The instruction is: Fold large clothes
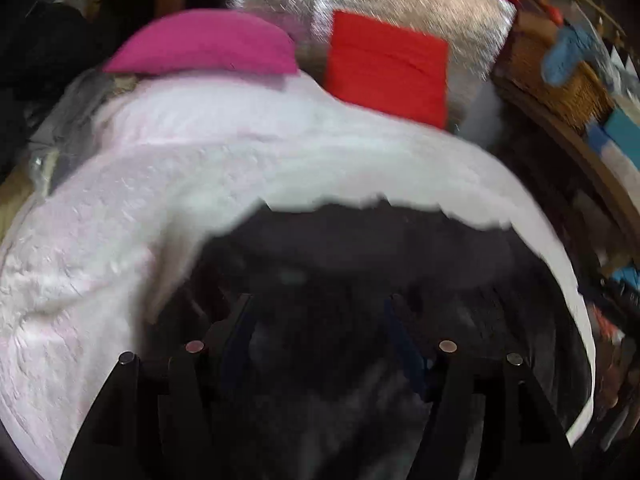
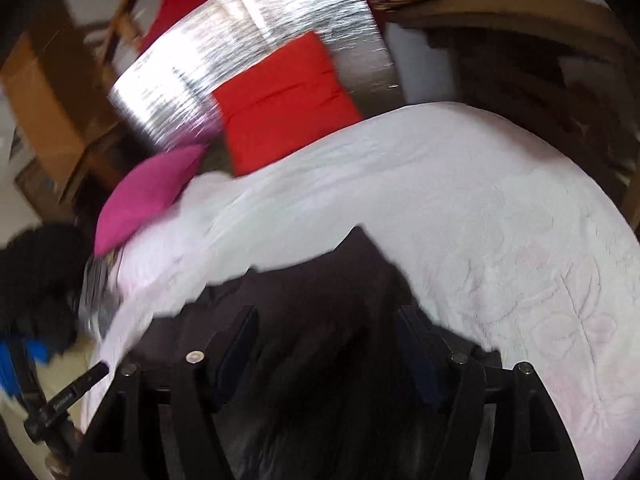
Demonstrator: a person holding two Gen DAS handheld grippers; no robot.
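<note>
Clearly both claws stand wide: the left gripper [image 1: 320, 320] has its fingers spread with dark cloth lying between and under them, and the right gripper [image 2: 326, 332] is spread the same way over the same dark garment [image 2: 320, 276], neither one pinching anything that can be seen. The garment lies low in both views on a pale pink bedspread [image 1: 100, 220], its far edge ragged in the left view and rising to a point in the right. Both pictures are blurred, so the exact hem and any seams cannot be made out. Doing the step well probably means settling each claw on an outer edge or corner, taking only the garment's layers and not the bedspread beneath, then closing both evenly so the cloth lifts flat. Beyond it lie a magenta pillow [image 1: 208, 46] and a red cushion [image 1: 388, 68] against a silvery headboard [image 2: 260, 40], well apart from the work.
</note>
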